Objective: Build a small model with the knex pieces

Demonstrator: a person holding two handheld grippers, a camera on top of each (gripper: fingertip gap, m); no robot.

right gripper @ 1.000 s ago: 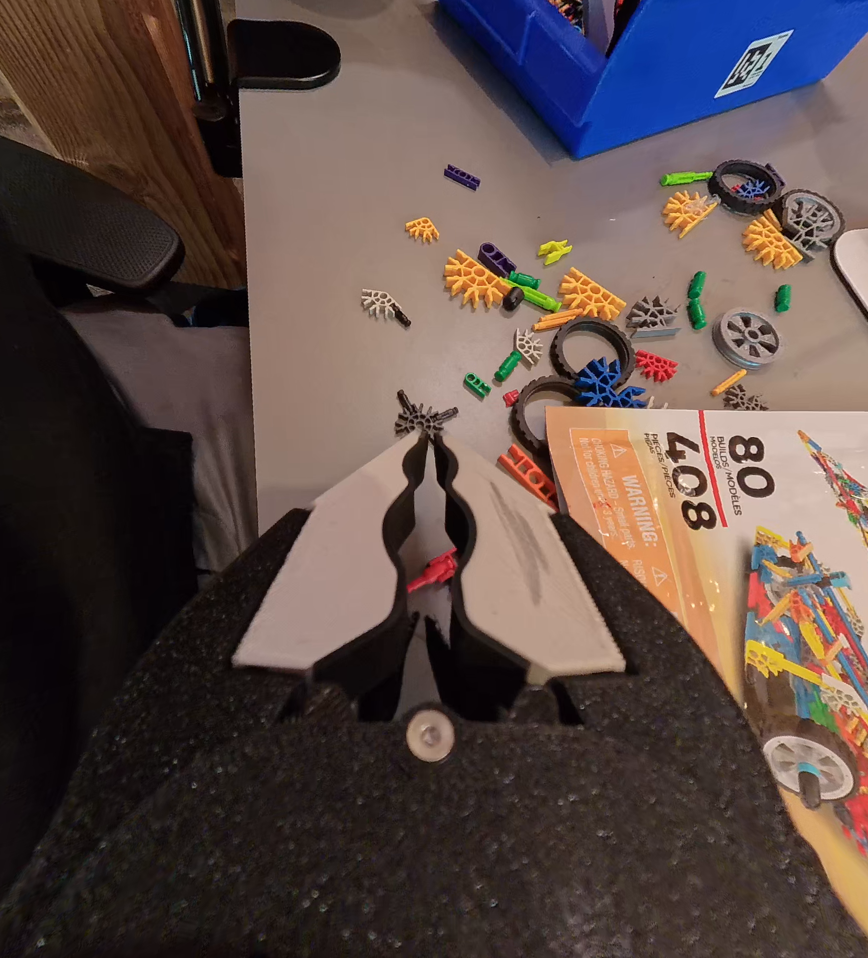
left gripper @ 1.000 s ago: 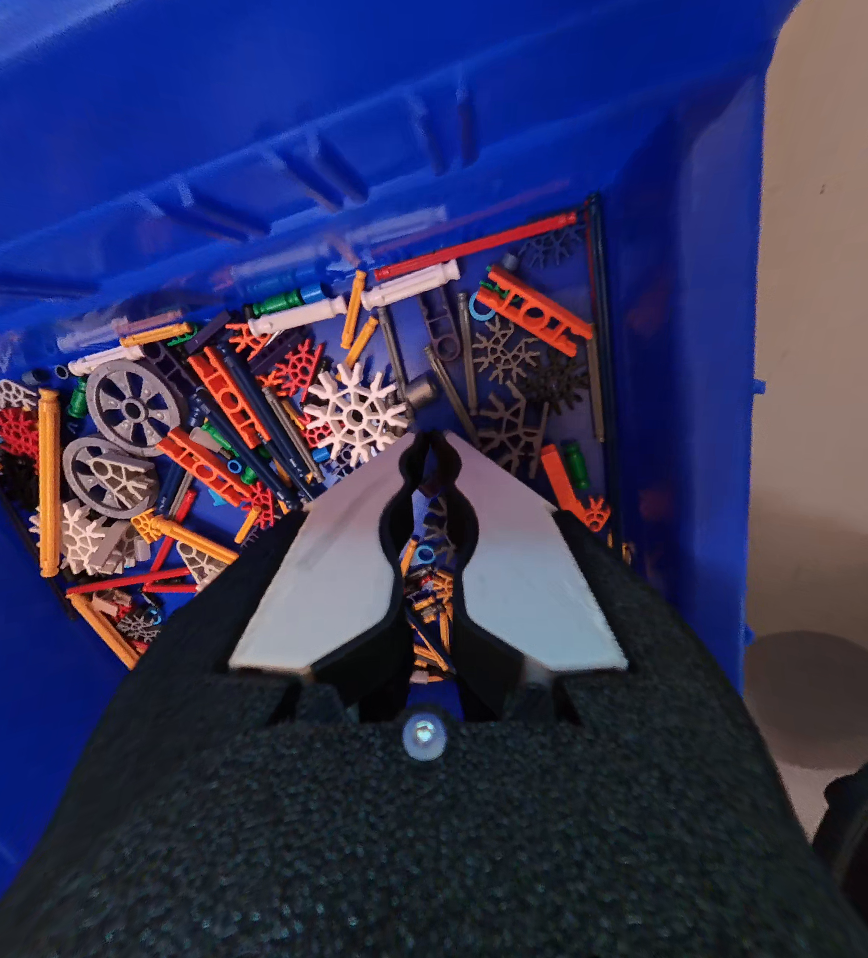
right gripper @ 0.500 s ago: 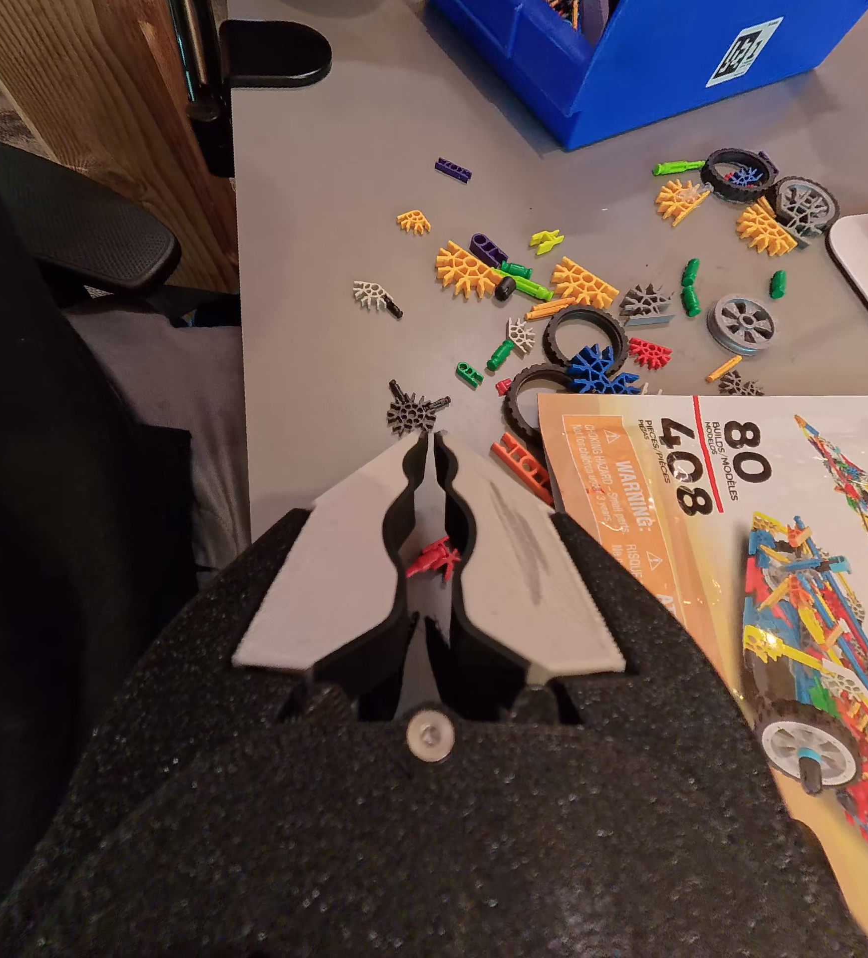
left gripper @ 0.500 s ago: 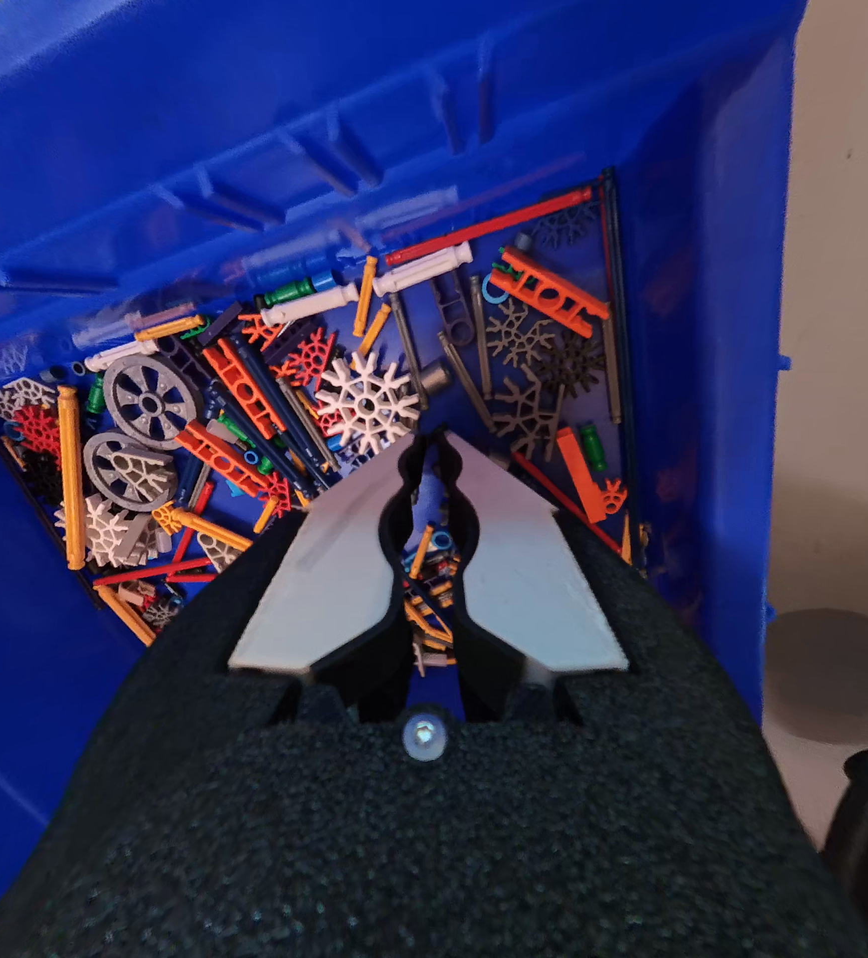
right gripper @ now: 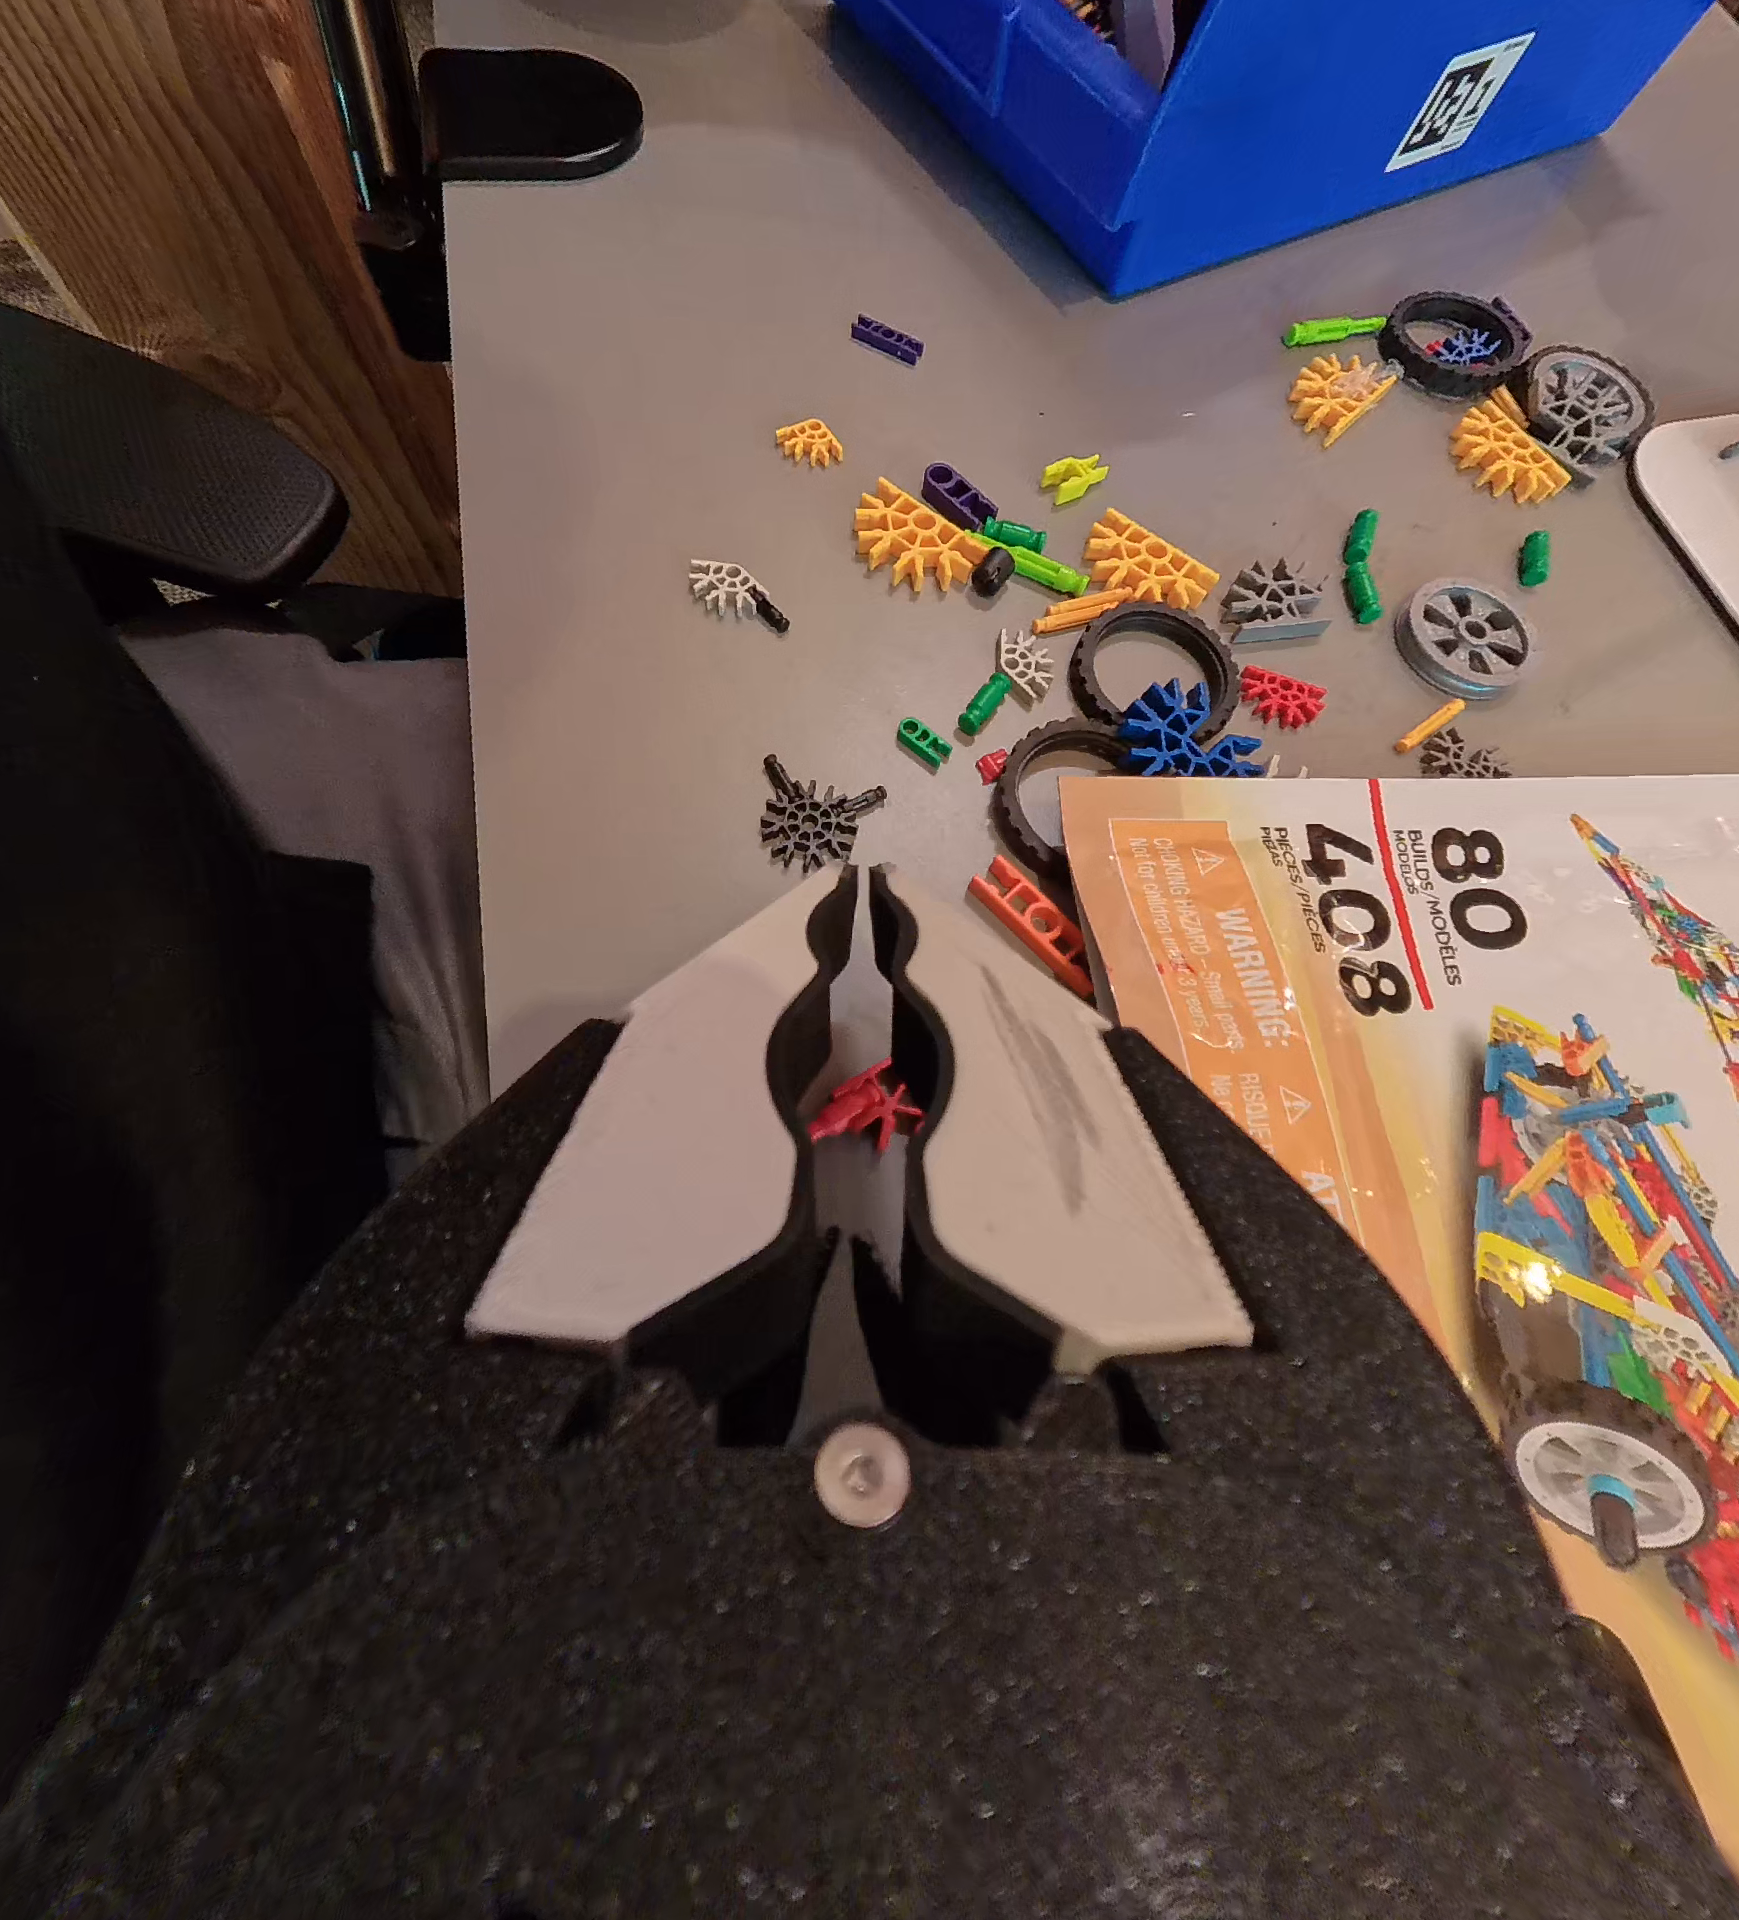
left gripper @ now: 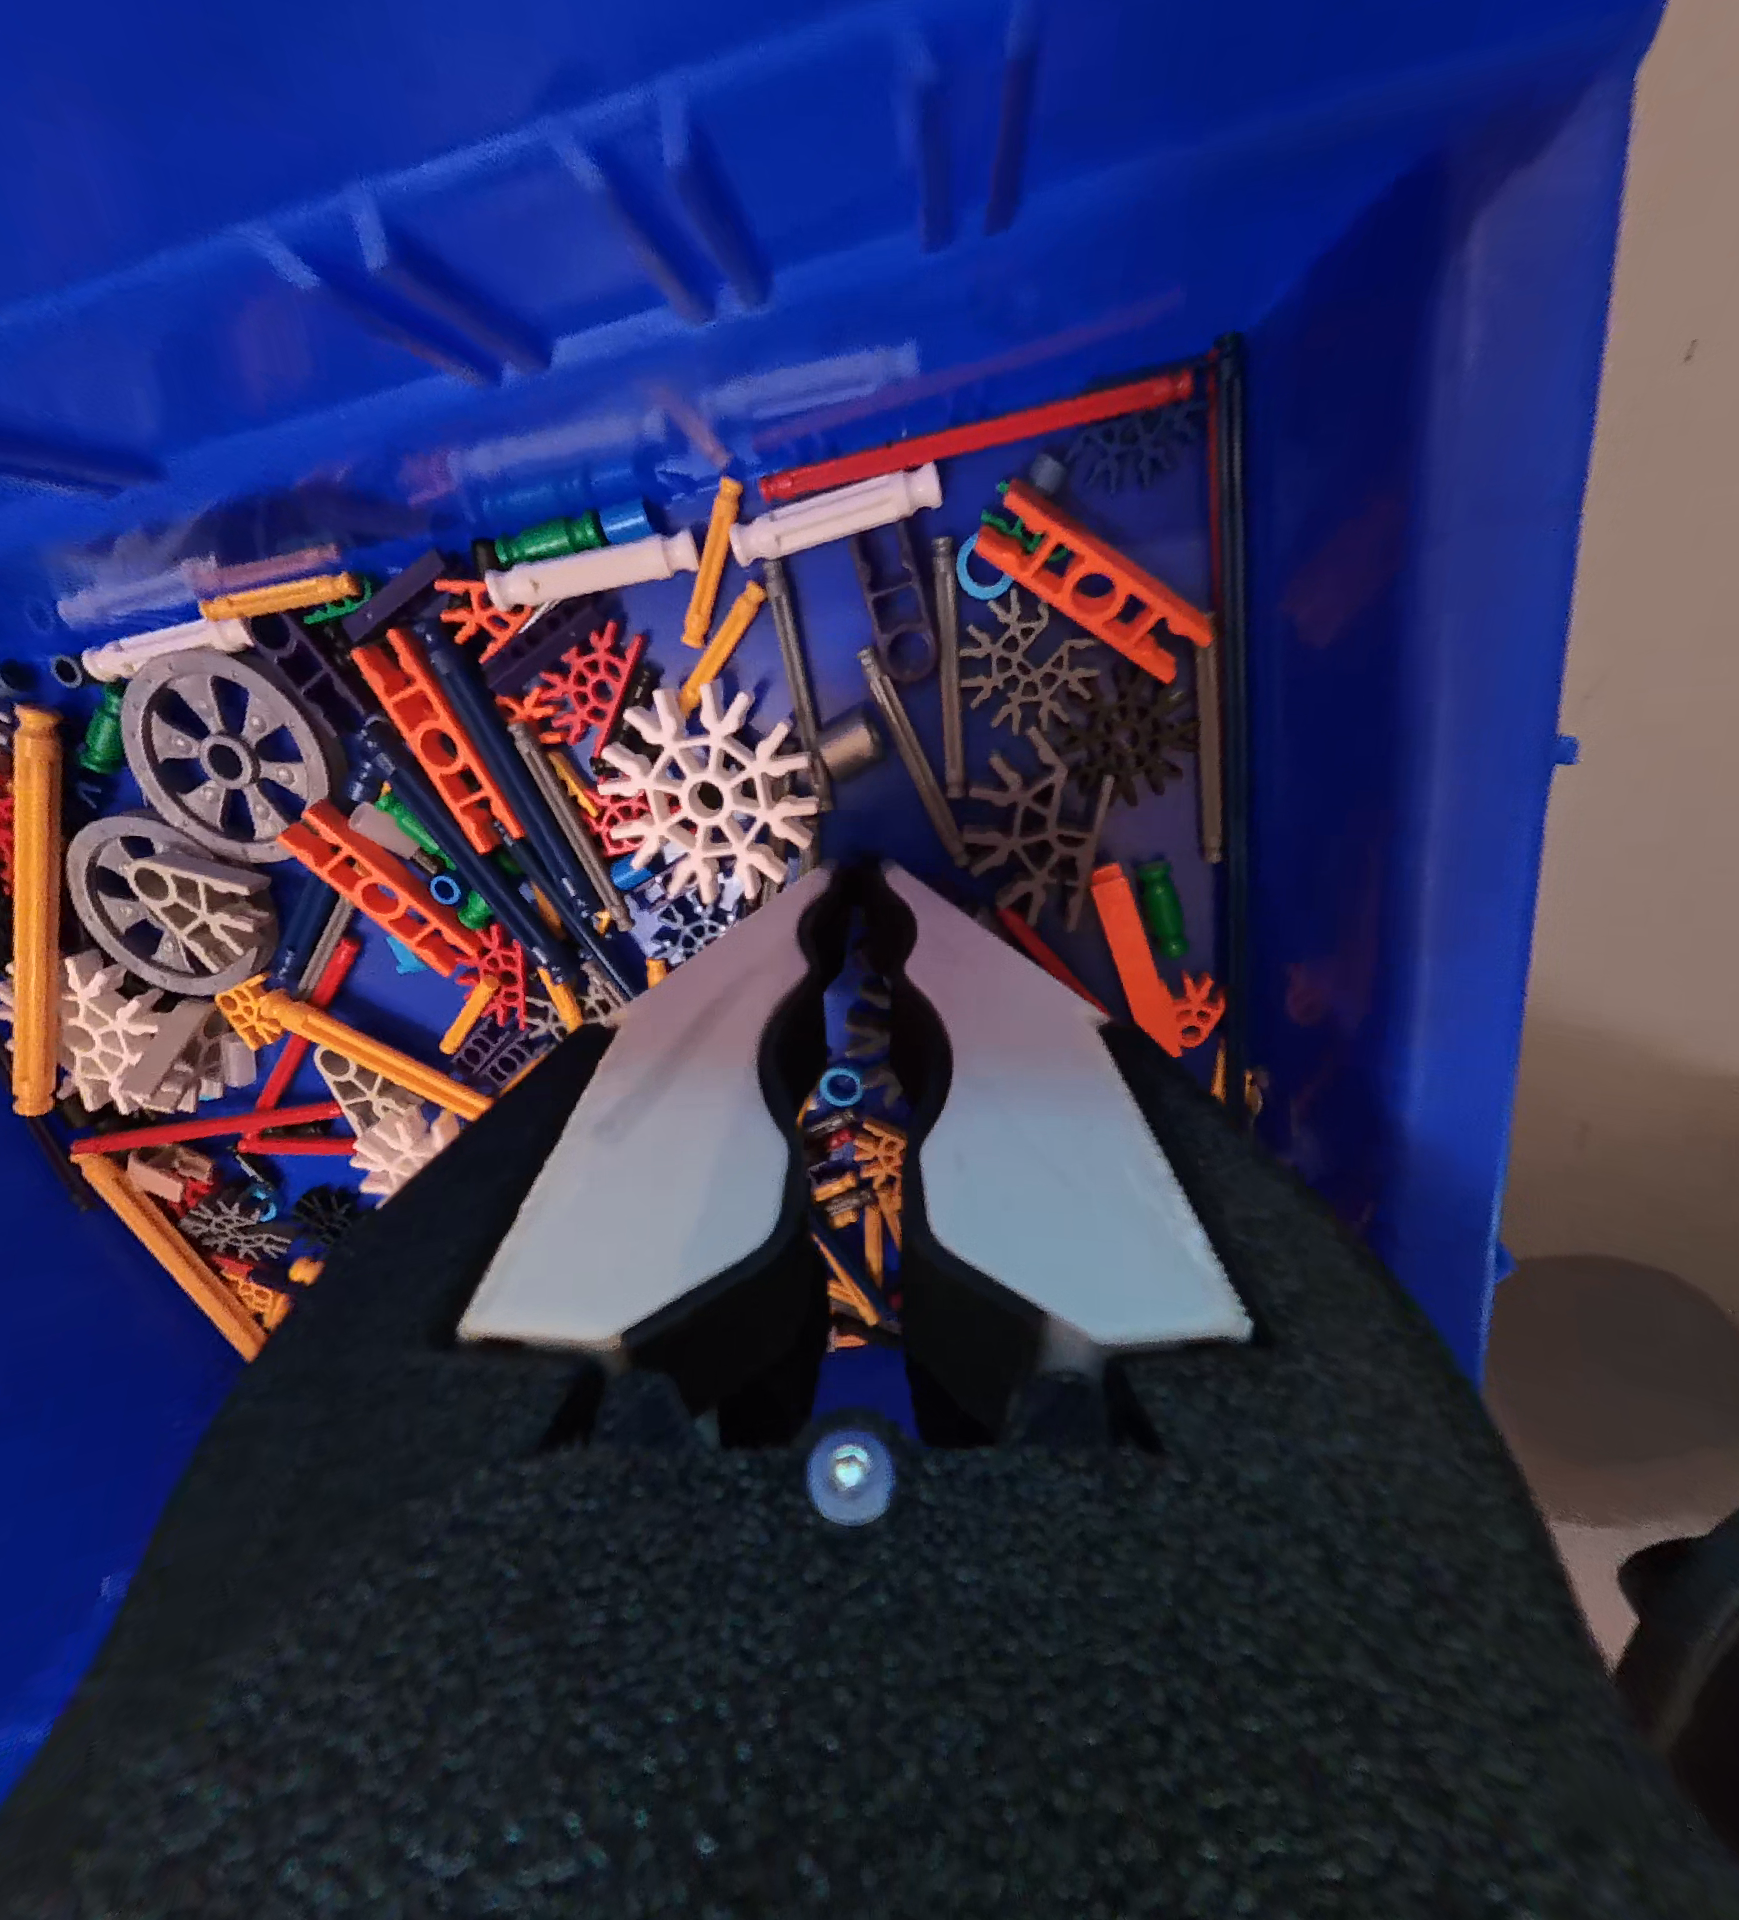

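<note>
The grey table carries a blue plastic bin, an illustrated instruction booklet and a scatter of small construction-toy pieces.

Left gripper: positioned above the interior of the blue bin, jaws closed tip to tip with nothing between them. The bin floor is covered with rods, connectors and wheels. Nearest to the tips is a white snowflake connector, just beyond them. Two grey spoked wheels lie well to the left; an orange ladder-shaped piece lies to the upper right.

Right gripper: positioned over the table near its edge, jaws brought together at the tips. A small red connector shows in the gap behind the tips; whether it is clamped or lies on the table below cannot be told. A black snowflake connector lies just beyond the tips. An orange ladder-shaped piece lies just right of them, partly under the booklet.
</note>
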